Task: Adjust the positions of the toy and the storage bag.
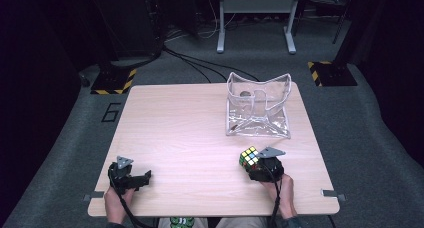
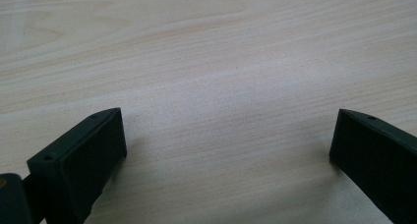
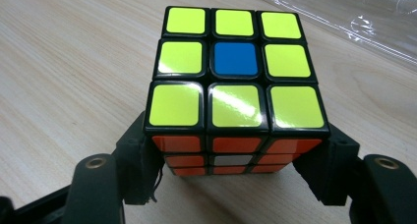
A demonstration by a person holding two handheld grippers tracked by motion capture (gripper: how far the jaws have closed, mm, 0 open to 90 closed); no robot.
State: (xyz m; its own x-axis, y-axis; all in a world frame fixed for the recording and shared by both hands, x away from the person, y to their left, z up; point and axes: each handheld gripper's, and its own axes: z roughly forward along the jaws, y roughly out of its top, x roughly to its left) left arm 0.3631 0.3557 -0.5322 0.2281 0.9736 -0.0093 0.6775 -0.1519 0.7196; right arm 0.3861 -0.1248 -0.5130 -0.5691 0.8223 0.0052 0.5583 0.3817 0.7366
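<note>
right gripper (image 1: 251, 163): near-right part of the table, jaws clamped on either side of the cube, one on each lower side face; you can see it really well in the right gripper view (image 3: 231, 160)
cube (image 1: 248, 157): a Rubik's-type one, held in the right gripper just in front of the person's right hand (image 1: 283, 193); up close (image 3: 235, 89) the top face is all yellow with a blue centre, and the side facing the camera is orange with a white centre
left gripper (image 1: 142, 178): near-left part of the table, well apart from the cube, jaws spread wide with nothing between them; its own view (image 2: 228, 145) has just bare wood grain between the two black pads
left hand (image 1: 116, 202): at the near edge, wrapped round the left gripper's handle
clear bag (image 1: 257, 108): transparent plastic, standing open on the far-right part of the table, just beyond the cube; a corner of it is at the top right of the right gripper view (image 3: 364, 17)
inside the bag: something small and dark near the back, can't tell what it is
table (image 1: 190, 133): light wood top
</note>
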